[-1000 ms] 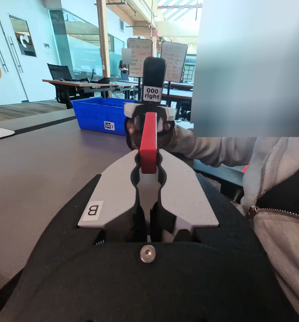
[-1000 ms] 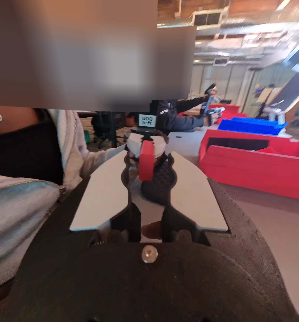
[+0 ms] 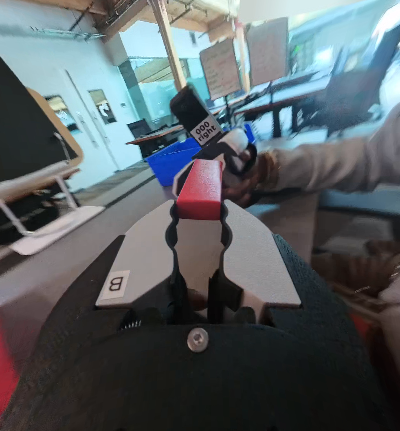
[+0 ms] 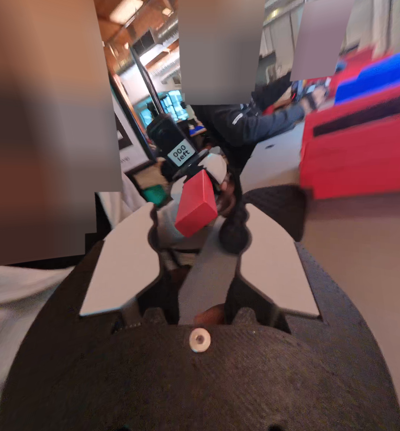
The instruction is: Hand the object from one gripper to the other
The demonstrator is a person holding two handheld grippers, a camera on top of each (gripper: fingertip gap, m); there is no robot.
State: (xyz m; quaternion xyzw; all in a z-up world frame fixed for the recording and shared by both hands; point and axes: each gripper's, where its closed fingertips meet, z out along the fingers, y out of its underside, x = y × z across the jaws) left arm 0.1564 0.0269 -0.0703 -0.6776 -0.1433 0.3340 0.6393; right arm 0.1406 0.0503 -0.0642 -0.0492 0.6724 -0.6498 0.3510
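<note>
A red rectangular block (image 3: 200, 186) is gripped at its near end between the fingertips of my left gripper (image 3: 199, 207), broad face up, above the dark table. My right gripper (image 3: 217, 149) is tilted just beyond the block's far end, with one grey finger (image 3: 178, 180) beside the block. In the right wrist view, my right gripper (image 4: 198, 210) is open wide. The block (image 4: 195, 205) points toward it between its spread fingertips, touching neither. The left gripper (image 4: 194, 168) holds the block from behind.
A blue bin (image 3: 171, 161) stands on the dark table (image 3: 77, 245) beyond the grippers. A white stand (image 3: 54, 231) is at the left. Red and blue bins (image 4: 357, 151) are at the right. Another person in a dark top (image 4: 241, 126) works behind.
Both grippers have tilted. The block stood on edge in narrow left jaws; now it lies broad face up in wider jaws. My right gripper's jaws have opened wider.
</note>
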